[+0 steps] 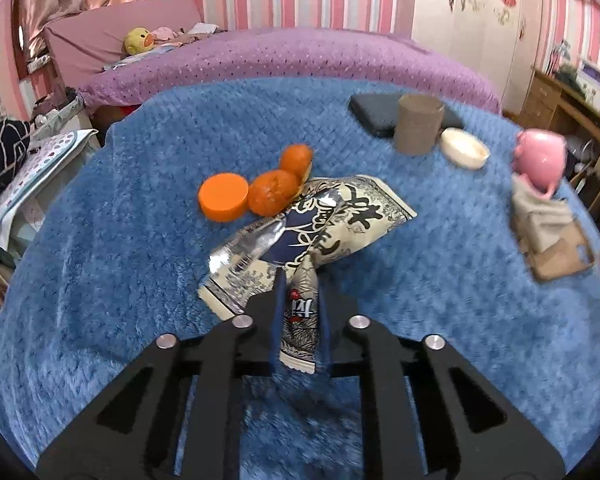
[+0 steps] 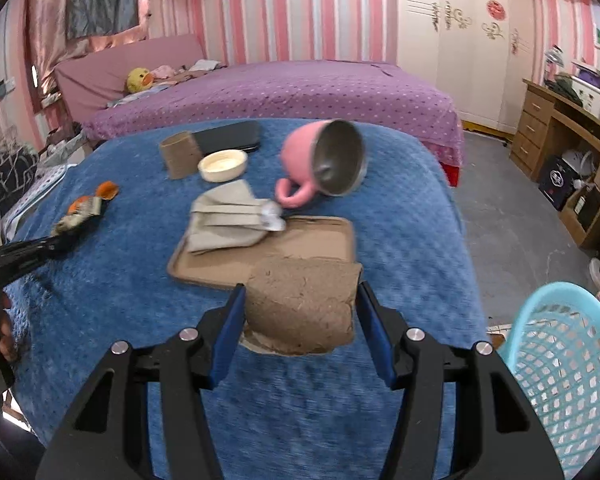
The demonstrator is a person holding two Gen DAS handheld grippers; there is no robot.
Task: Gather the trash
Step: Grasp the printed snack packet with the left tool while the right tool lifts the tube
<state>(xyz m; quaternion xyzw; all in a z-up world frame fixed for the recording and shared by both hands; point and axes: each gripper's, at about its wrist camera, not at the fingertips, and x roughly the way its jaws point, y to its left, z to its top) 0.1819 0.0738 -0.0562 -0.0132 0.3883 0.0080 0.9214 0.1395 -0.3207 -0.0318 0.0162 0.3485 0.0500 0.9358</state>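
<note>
right gripper (image 2: 300,312) is clamping a brown cardboard piece (image 2: 304,304), light, stiff, held across its sides, over the blue blanket (image 2: 112,280) near the basket (image 2: 568,368) | left gripper (image 1: 300,292) is pinching the crinkly snack wrapper (image 1: 312,224), light, slippery, by its lower end, jaws nearly shut

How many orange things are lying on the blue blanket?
3: a flat orange disc on the left, an orange peel piece touching it, and another peel piece just behind. The snack wrapper may hide more.
</note>
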